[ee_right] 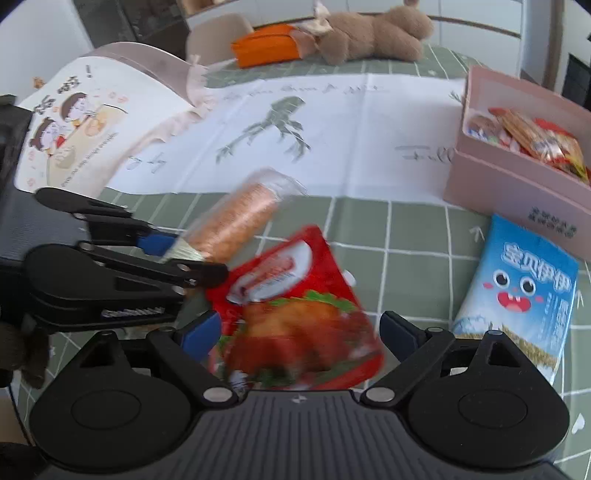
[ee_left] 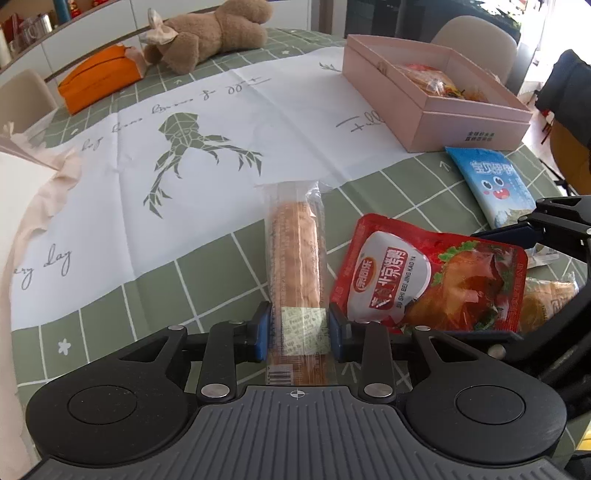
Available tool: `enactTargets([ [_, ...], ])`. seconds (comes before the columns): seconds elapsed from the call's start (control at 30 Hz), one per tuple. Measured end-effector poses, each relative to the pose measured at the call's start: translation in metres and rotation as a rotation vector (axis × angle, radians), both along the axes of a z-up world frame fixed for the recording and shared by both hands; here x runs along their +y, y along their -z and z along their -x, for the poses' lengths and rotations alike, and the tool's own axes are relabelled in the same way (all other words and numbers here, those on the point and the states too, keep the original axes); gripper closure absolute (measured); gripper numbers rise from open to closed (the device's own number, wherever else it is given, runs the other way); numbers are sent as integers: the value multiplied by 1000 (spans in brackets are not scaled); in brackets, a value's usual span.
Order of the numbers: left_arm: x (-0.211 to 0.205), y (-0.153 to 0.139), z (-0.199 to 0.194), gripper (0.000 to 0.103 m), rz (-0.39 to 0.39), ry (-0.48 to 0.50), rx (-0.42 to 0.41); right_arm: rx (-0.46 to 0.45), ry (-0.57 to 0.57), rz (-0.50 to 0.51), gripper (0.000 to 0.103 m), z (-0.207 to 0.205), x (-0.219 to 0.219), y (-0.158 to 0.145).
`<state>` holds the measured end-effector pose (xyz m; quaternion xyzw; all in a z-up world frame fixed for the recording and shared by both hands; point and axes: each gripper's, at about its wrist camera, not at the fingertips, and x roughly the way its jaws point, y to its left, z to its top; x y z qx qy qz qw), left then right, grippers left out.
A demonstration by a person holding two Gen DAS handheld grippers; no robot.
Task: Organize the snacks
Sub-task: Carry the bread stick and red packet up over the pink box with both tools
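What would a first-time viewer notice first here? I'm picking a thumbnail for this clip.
Probably the long clear-wrapped snack stick, pinched at its near end in the left tongs, with the bright red roast-duck pouch right beside it. The right tongs stand open around that pouch. Farther back, the pink box already holds snacks, and a brown plush toy lies at the table's far edge.

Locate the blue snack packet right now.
In both wrist views the blue snack packet lies flat on the green checked tablecloth, right of the red pouch, just in front of the pink box.
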<state>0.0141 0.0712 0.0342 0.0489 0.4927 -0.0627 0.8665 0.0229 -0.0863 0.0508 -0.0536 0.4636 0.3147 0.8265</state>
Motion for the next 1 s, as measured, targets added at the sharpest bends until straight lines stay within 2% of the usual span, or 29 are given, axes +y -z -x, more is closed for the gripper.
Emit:
enactTargets([
  [0.07,2,0,0,67,13,5,-4,-11,-39,8,10,2,5,-5],
  [0.2,3,1,1,67,24,17,-13,-40,-116,86,10,6,18,-3],
  [0.33,7,1,-1,67,57,2,-10,-34,-127,158,10,-5,33,8],
  [0.43,25,-1,-2,69,174,-69,15,-41,-111,184,7,-12,39,16],
  [0.47,32,-2,-2,69,218,-99,22,-52,-105,204,8,-11,42,16],
  [0.5,38,-3,-1,69,239,-121,20,-62,-93,208,13,-10,42,15],
  [0.57,41,-7,3,69,217,-131,-4,-66,-77,195,24,-7,39,12],
  [0.6,42,-8,3,69,209,-133,-5,-70,-67,192,39,-5,36,9],
  [0.63,42,-8,3,69,206,-136,-1,-67,-56,190,48,-5,33,7],
  [0.77,39,-2,0,66,206,-142,23,-37,16,167,51,-5,13,4],
  [1.0,19,-1,-7,66,138,-126,7,-86,118,118,52,3,-23,-25],
])
